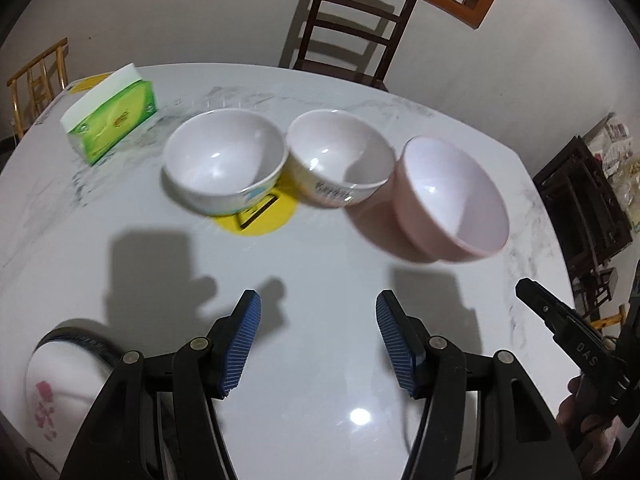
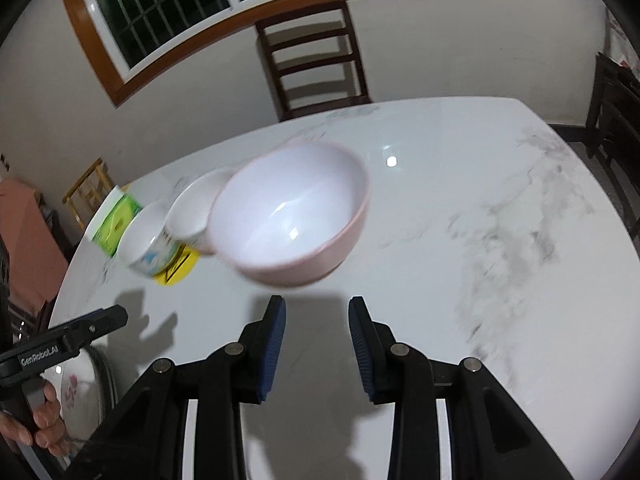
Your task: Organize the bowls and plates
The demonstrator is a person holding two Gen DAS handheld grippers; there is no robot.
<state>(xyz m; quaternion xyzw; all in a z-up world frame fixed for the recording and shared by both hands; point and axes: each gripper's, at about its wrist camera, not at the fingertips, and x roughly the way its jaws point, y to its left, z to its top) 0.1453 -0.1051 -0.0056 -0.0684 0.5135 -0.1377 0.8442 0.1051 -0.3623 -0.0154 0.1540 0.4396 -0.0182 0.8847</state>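
Table: three bowls are set in a row on the white marble table (image 1: 320, 320); a flowered plate (image 1: 52, 384) lies at the near left edge.
Left bowl: a white bowl with a blue pattern (image 1: 224, 160) is seen resting partly on a yellow sticker (image 1: 264, 216), upright.
Middle bowl: a white bowl with lettering (image 1: 340, 156) is placed just beside the left one, seemingly touching the pink one; contact cannot be confirmed.
Right bowl: the pink bowl (image 2: 288, 208) is nearest the right gripper, upright and empty.
Left gripper (image 1: 318, 340): its jaws are spread wide, nothing is held, and it is kept above the bare table, short of the bowls.
Right gripper (image 2: 317, 344): its jaws are parted moderately, nothing is held, and it is lined up just short of the pink bowl's near wall.
Step in hand: the pink bowl is judged to be the one about to be taken, probably for stacking.
How to do it well: one finger should be passed inside the rim and one outside, so the near wall is pinched; the jaws should be closed only once the rim is well seated between the pads.
Risk: a glazed bowl may slip or tip if pinched too shallowly, and the neighbouring bowl may be nudged.
Other things: a green tissue box (image 1: 112, 118) stands well behind the bowls, and a dark chair (image 2: 316, 60) beyond the table.
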